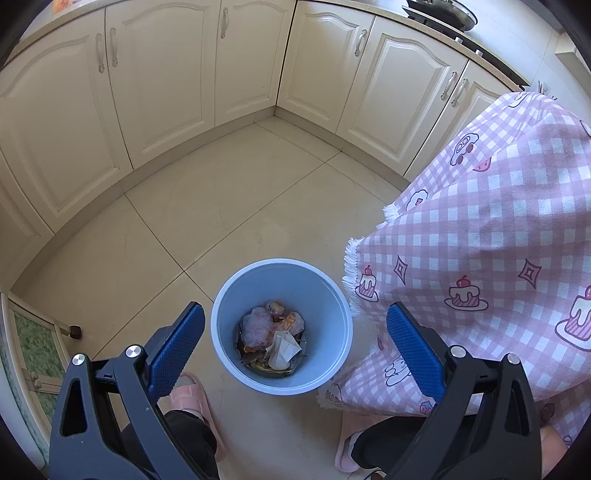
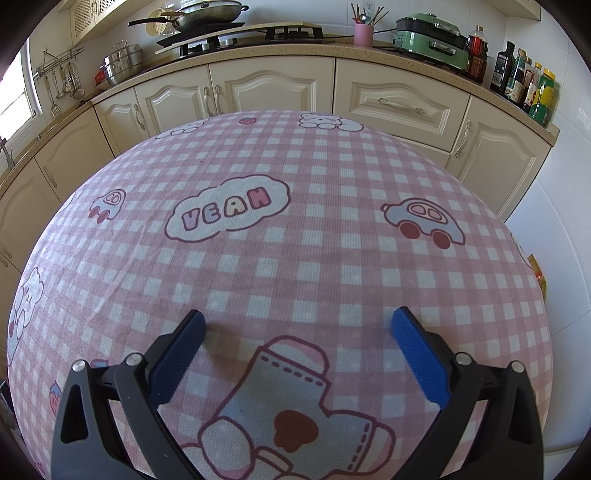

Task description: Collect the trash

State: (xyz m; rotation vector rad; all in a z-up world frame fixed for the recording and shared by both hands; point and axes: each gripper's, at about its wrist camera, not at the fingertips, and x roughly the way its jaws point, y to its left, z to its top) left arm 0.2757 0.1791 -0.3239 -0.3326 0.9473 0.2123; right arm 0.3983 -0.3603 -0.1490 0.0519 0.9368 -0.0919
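A light blue bin (image 1: 325, 354) stands on the tiled floor beside the table, seen from above in the left wrist view. Crumpled wrappers, a pinkish bag and white paper (image 1: 271, 334) lie at its bottom. My left gripper (image 1: 295, 325) hangs open directly over the bin's mouth, nothing between its blue pads (image 1: 177, 350). My right gripper (image 2: 297, 328) is open just above the pink checked tablecloth (image 2: 295, 229), holding nothing. No trash shows on the cloth.
The cloth-covered table (image 1: 480, 258) hangs right beside the bin. Cream cabinets (image 1: 147, 92) line the far walls, with a stove and wok (image 2: 207, 16), a pot, a green appliance (image 2: 428, 38) and bottles (image 2: 524, 79) on the counter. The person's pink slippers (image 1: 192, 402) stand near the bin.
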